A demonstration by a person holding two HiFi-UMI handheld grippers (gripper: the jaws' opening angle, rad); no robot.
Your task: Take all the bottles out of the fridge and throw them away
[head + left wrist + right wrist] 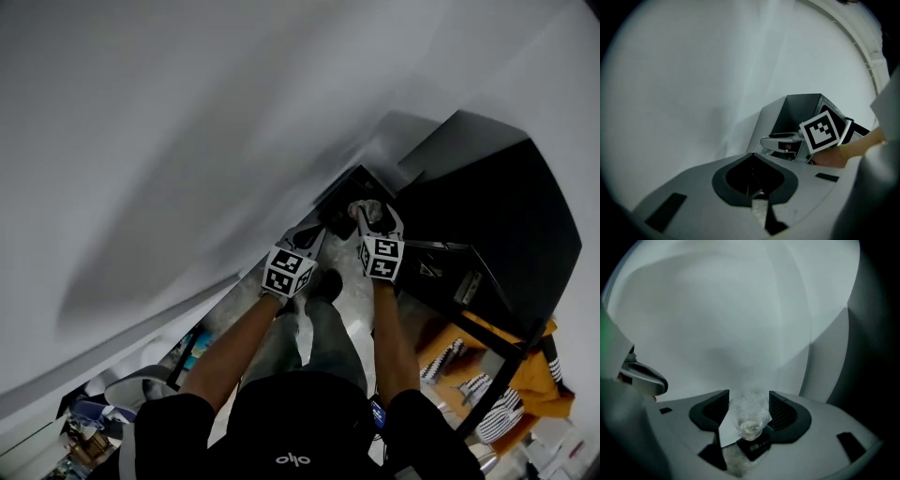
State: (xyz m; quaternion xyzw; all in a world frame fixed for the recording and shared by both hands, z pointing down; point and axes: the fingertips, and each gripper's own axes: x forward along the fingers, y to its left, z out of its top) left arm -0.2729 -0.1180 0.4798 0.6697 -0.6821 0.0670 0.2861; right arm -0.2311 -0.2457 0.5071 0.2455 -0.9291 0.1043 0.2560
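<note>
The bottle (750, 414) is clear plastic and sits between the two fingers of the right gripper (748, 398). The fingers squeeze it from both sides, so it is held tight. We look right at one round end of it.

In the head view, the bottle is at the near edge of a dark box (347, 192). The right gripper points down at the box. The left gripper (312, 232) is just beside the box, on its left side, and close to the right gripper. The left gripper's fingers (740, 161) are pressed together, with nothing between them.

In the left gripper view, the right gripper is in front of the box, and the box is open and dark inside. A big white wall (187, 141) stands to the left of the box. A tall black cabinet (487, 216) stands to the right of the box.

The person's two bare arms (230, 352) reach toward the box from below.
</note>
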